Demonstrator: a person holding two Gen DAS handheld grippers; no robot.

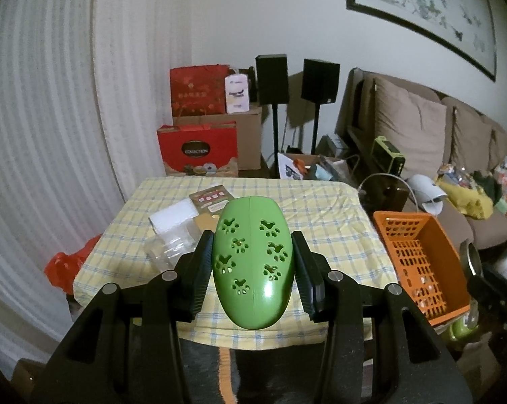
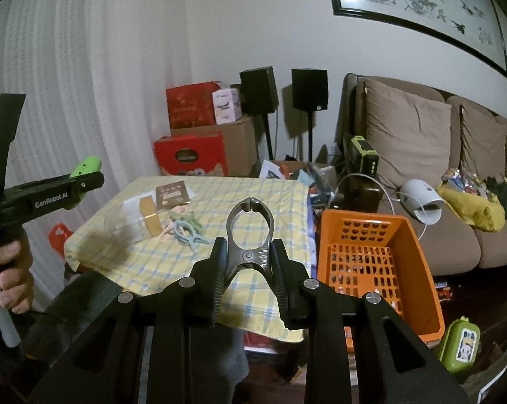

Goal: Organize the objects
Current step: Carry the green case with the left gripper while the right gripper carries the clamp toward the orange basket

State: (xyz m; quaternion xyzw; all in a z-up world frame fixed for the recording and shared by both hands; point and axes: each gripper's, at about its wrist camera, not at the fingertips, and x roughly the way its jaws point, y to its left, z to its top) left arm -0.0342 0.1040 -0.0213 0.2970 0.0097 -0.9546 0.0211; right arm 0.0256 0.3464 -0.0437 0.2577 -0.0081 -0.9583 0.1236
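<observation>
Both jaws are clamped: the left gripper (image 1: 253, 262) on a green case (image 1: 253, 262), the right gripper (image 2: 250, 262) on a metal clamp (image 2: 251, 232), both held above the table (image 2: 280, 198). Neither is yet in the orange basket (image 2: 418, 259) at 3 o'clock. Pegs (image 2: 182, 229), a gold box (image 2: 150, 219) and packets remain at 11 o'clock.

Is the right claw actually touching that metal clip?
Touching. The right wrist view shows the right claw with both pads pressed against the handles of the metal clip, no gap either side.
</observation>
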